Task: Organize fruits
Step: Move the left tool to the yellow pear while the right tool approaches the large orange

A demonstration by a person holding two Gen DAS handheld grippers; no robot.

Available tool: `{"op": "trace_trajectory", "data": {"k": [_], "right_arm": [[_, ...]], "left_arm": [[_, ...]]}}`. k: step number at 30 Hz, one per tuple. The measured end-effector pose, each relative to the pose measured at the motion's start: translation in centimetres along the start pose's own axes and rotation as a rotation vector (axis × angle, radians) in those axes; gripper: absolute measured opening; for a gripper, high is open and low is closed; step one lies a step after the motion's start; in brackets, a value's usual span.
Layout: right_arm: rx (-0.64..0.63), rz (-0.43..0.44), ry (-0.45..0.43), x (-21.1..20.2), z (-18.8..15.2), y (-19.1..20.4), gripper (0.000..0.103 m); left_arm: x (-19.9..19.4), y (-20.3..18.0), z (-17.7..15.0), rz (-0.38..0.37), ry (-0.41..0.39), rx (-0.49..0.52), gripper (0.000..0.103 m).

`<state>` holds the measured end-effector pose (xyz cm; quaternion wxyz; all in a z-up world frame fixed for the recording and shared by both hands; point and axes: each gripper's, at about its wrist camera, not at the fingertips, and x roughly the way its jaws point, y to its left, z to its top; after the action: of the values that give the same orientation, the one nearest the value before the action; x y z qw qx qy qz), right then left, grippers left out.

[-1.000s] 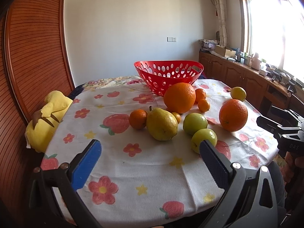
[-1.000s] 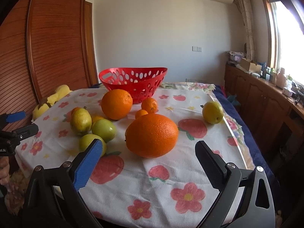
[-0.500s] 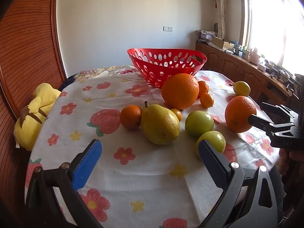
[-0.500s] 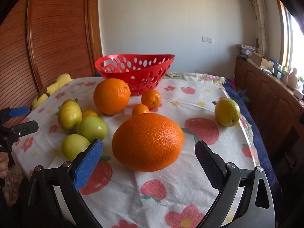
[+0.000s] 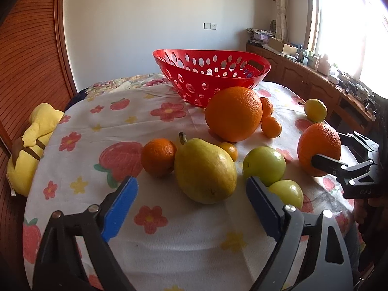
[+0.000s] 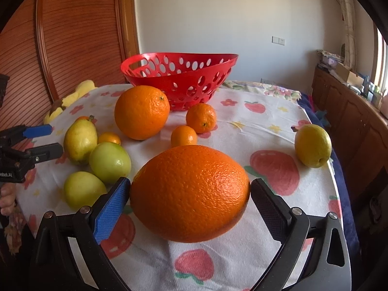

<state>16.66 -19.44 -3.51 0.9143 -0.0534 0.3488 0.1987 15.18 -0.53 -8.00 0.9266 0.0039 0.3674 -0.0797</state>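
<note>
A yellow pear (image 5: 206, 172) lies on the flowered tablecloth (image 5: 150, 121) just ahead of my left gripper (image 5: 191, 183). Its jaws are closing, and the blue pads (image 5: 118, 206) stand clear of the pear on both sides. My right gripper (image 6: 190, 184) is open around a large orange (image 6: 190, 192) that rests on the cloth, with its pads close beside the orange's flanks. The left wrist view shows that orange (image 5: 319, 145) at the right, between the right gripper's fingers. Behind the fruit stands a red perforated basket (image 5: 211, 77), which looks empty.
A second large orange (image 5: 234, 114), two green apples (image 5: 264, 165), several small mandarins (image 5: 158, 156) and a lemon (image 5: 315, 110) are scattered around. A yellow plush toy (image 5: 31, 145) lies at the table's left edge. Wooden cabinets (image 5: 303, 82) line the right wall.
Both grippers have moved forward and down toward the fruit. The pear is now just ahead of the left jaws, which have narrowed. The large orange now sits between the right fingertips.
</note>
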Motion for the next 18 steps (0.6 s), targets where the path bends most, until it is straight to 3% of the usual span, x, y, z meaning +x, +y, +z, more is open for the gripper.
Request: {"op": "trace_trajectory", "data": {"k": [6,7,8,10,18], "right_arm": [[0.021,0.034,0.018,0.9,0.1,-0.5,0.101],[0.022,0.038,0.019,1.0,0.0,-0.6,0.101],[0.024,0.04,0.023,1.1,0.0,-0.5,0.101],[0.016,0.039,0.026,1.2,-0.1,-0.2,0.101],[0.051,0.057,0.017,1.3,-0.2,-0.8,0.101]], "left_arm": [[0.7,-0.5,0.7,-0.015,0.008,0.004,0.089],[0.7,-0.5,0.7,-0.016,0.011,0.004,0.084],[1.0,-0.5,0.8,-0.02,0.021,-0.002,0.071],[1.6,-0.1,1.0,-0.049,0.059,-0.043,0.064],[2.5,-0.6,1.5,-0.042,0.08,-0.036,0.063]]}}
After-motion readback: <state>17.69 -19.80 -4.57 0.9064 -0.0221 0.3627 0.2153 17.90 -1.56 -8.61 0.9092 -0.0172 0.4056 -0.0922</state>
